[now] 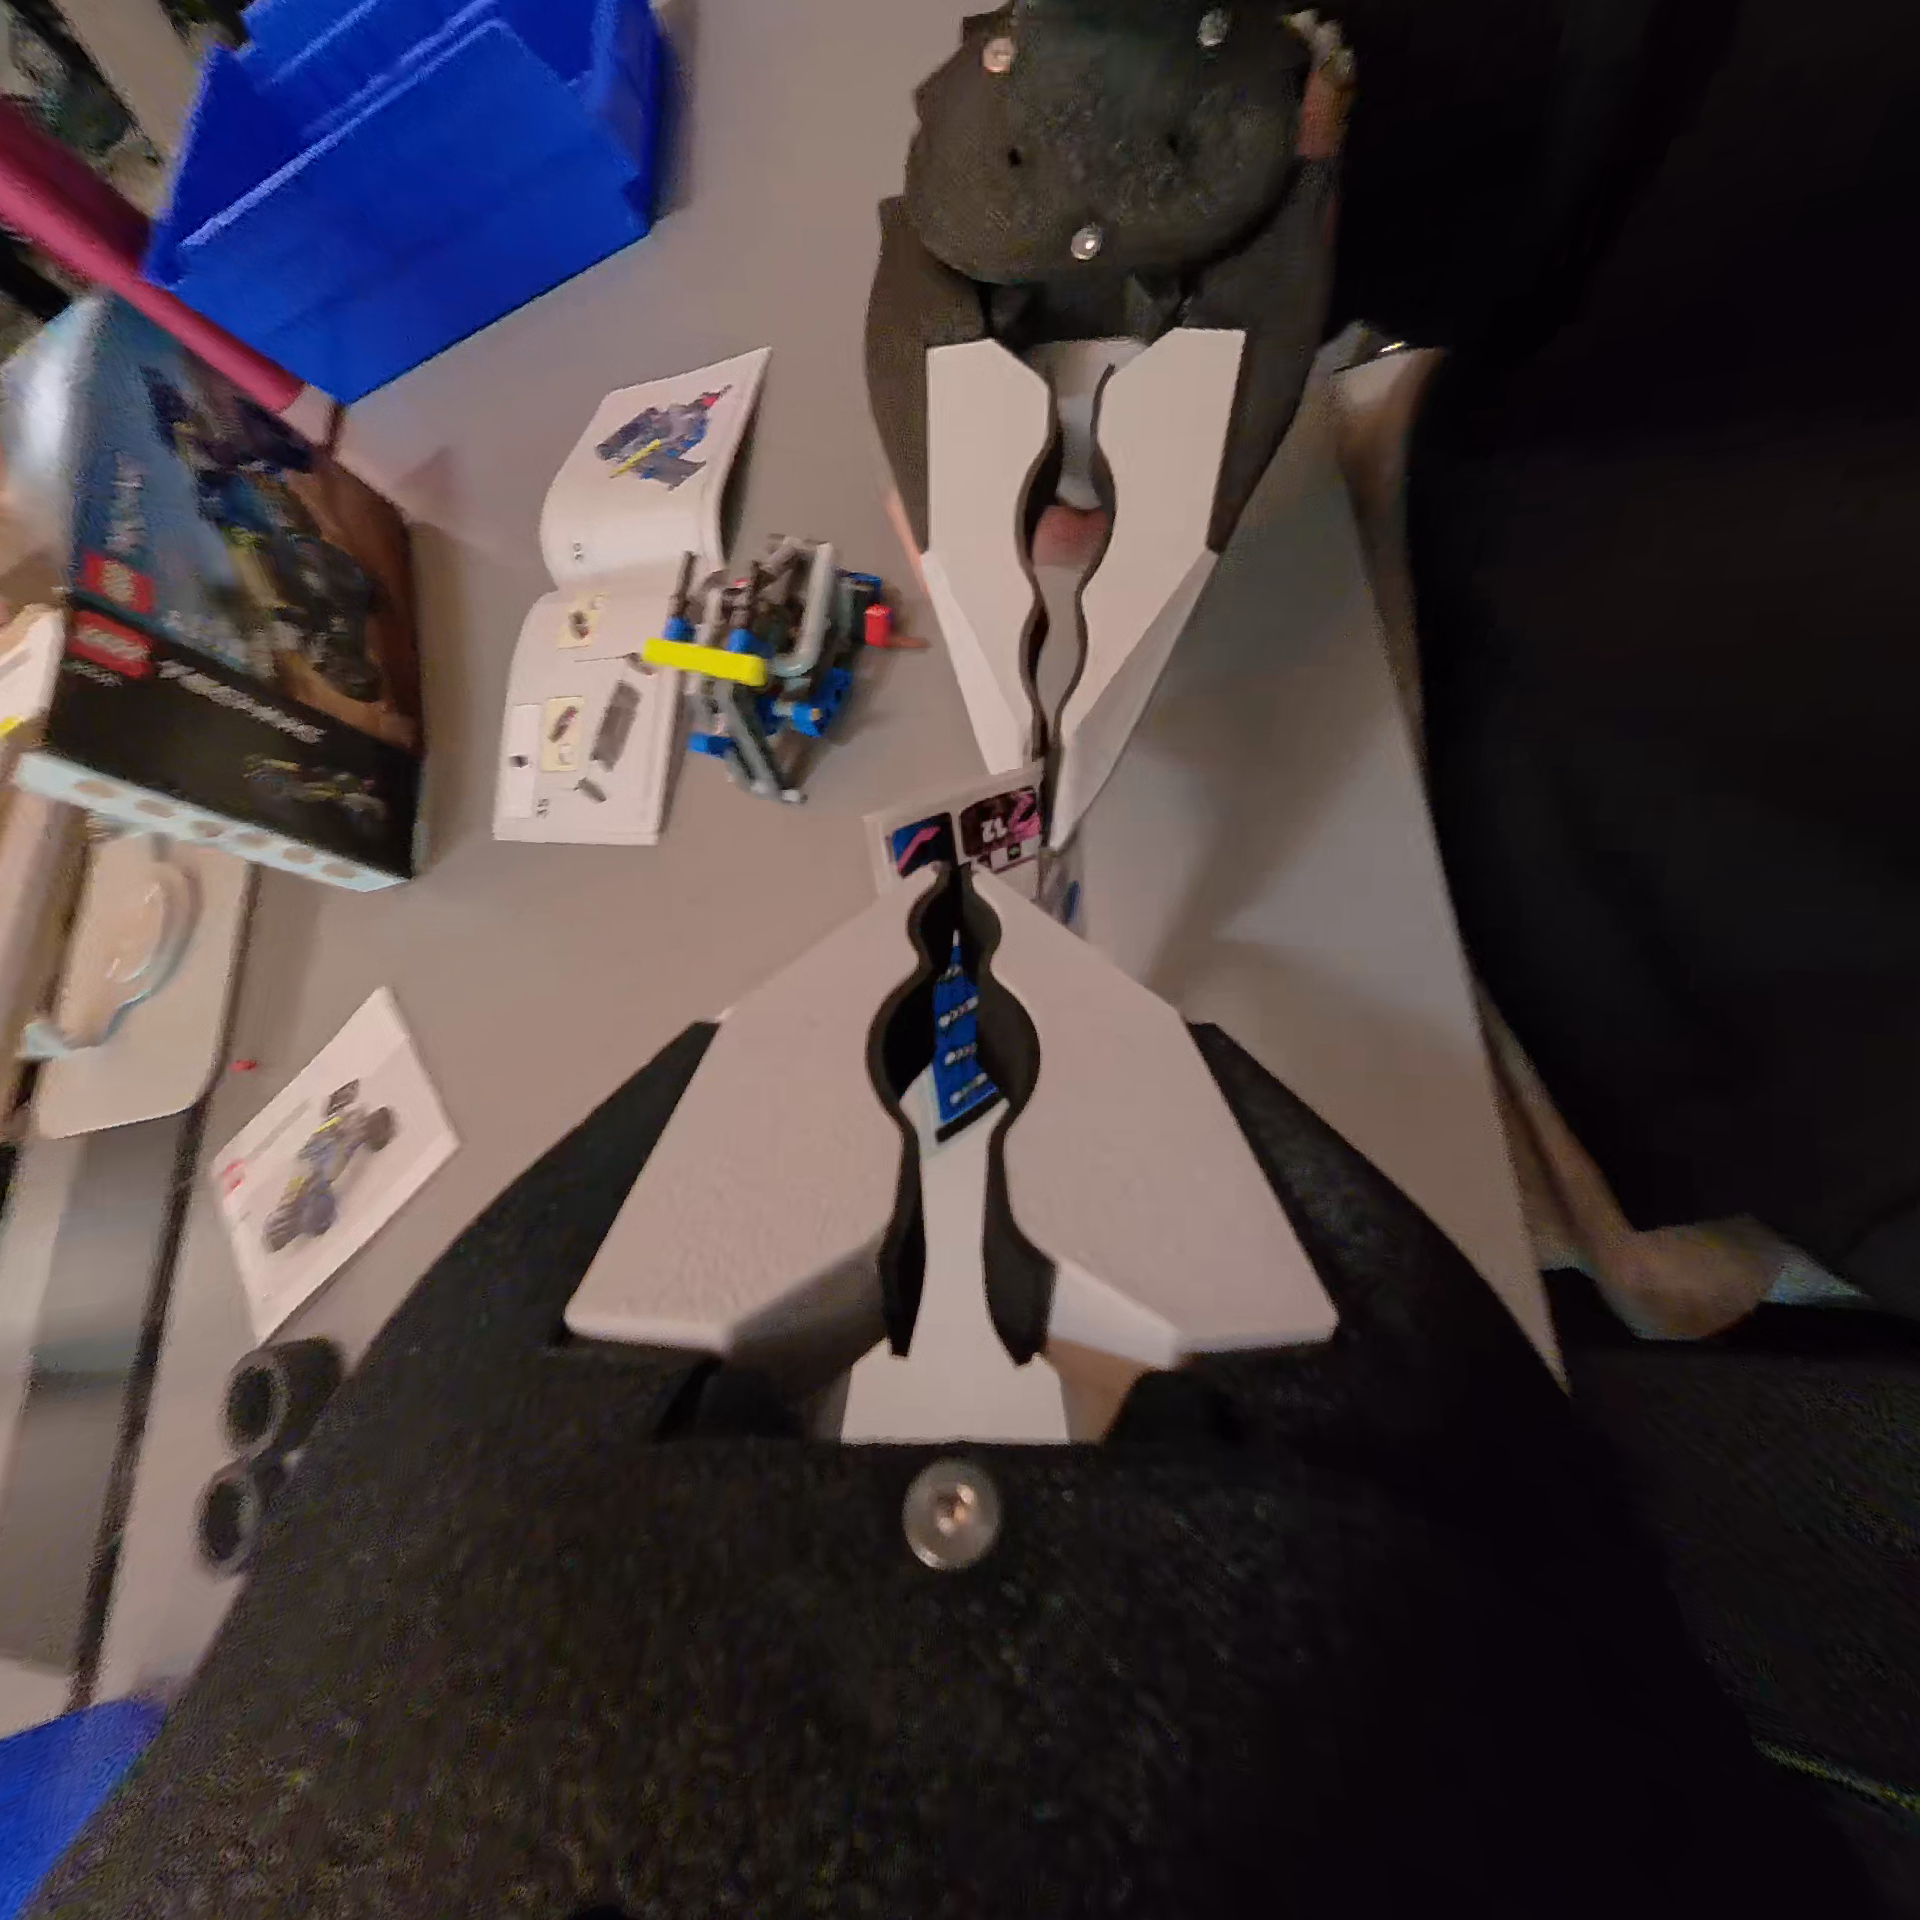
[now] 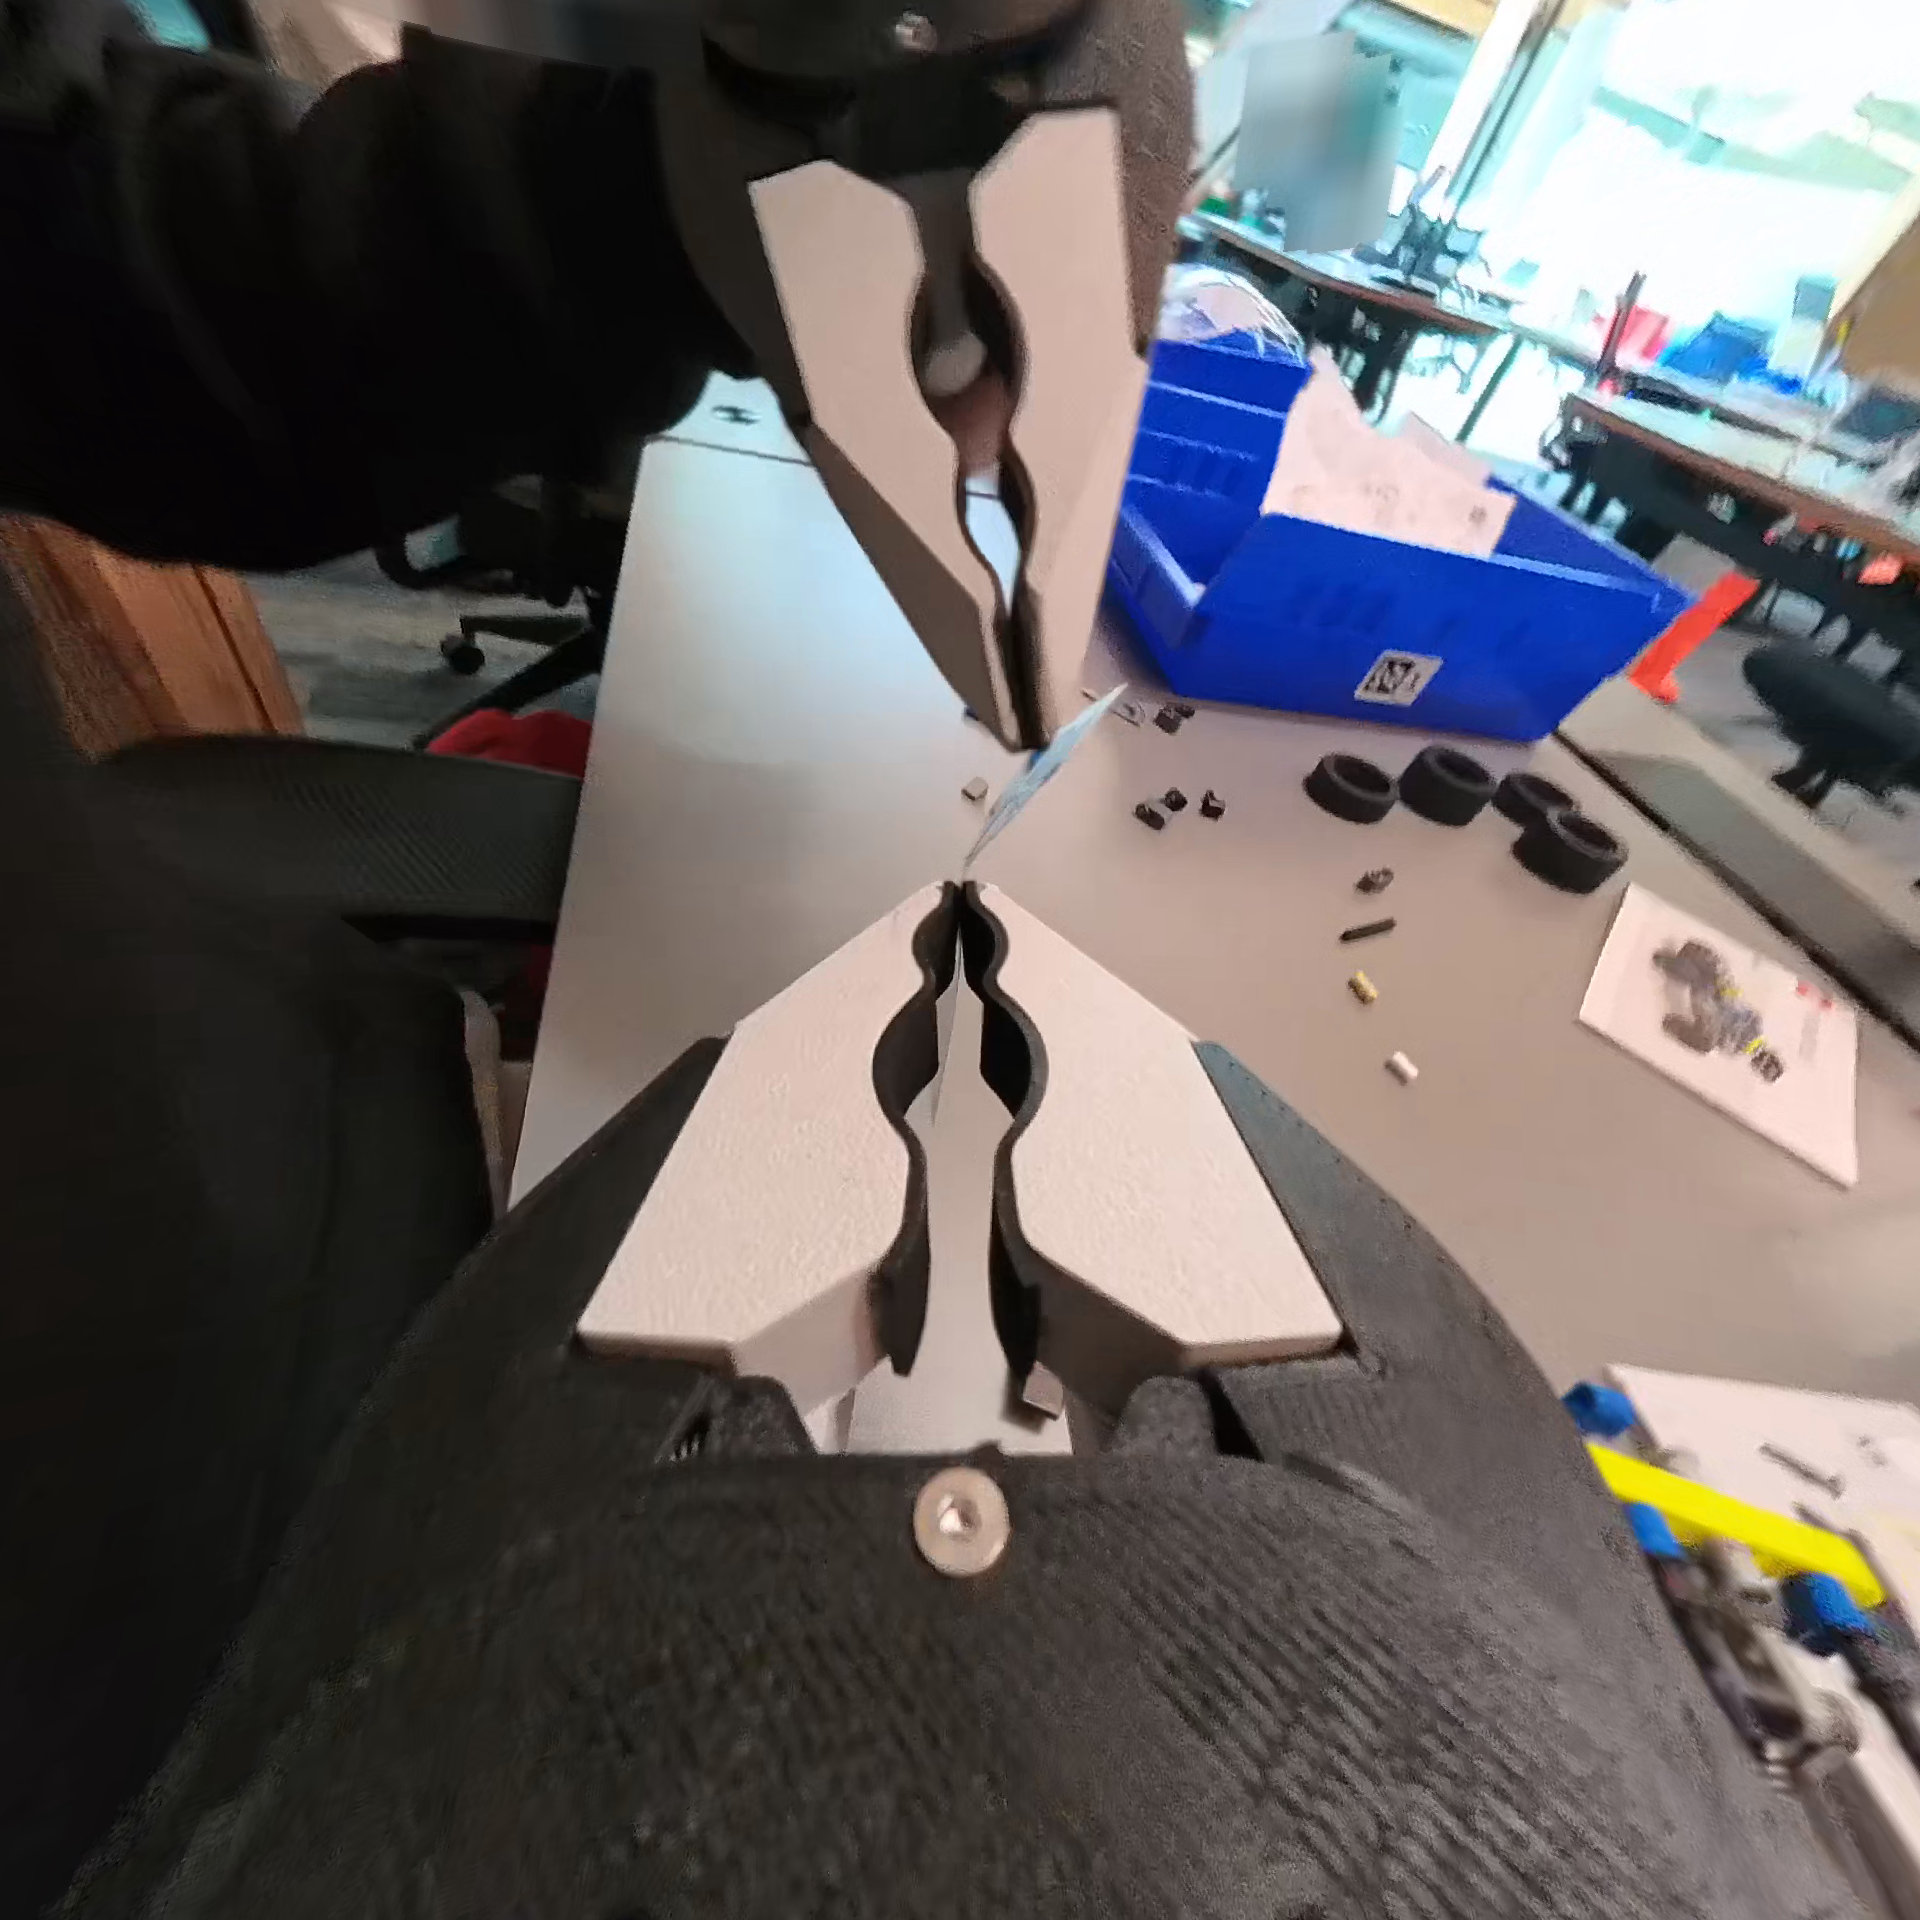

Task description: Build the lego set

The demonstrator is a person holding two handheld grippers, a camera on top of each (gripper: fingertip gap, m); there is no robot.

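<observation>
1. The sticker sheet (image 1: 971,831) is a thin white card carrying blue, pink and dark printed stickers. It is held in the air above the grey worktop (image 1: 582,935), between the two claws.
2. Handling, as a judgement: it looks very light and limp, easy to crease or tear, and its glossy face is probably slippery. A flat pinch on a bare margin suits it best, kept clear of the printed stickers so that none lifts or wrinkles.
3. Direction: its printed face is turned towards the left wrist camera. In the right wrist view it shows almost edge-on, as a slim strip rising up and away to the right. Its long axis seems to run along the left claw's fingers, though its full outline is hidden.
4. The left claw (image 1: 951,871) is closed on the sheet. Blue stickers show through the wavy slot between its fingers, and the printed end sticks out past the tips.
5. The right claw (image 2: 958,888) is closed too. Its tips pinch the sheet's side edge, and a thin white sliver runs back between its pads. The two claw tips sit near each other, meeting at an angle.
6. Just beyond the sheet on the worktop stands a part-built brick model (image 1: 774,665) with a yellow beam, touching an open instruction booklet (image 1: 592,727).
7. Farther out are a loose leaflet (image 1: 332,1153), the set's box (image 1: 239,665), a blue bin (image 1: 416,187), four black tyres (image 2: 1455,790) and scattered small parts (image 2: 1174,805).
</observation>
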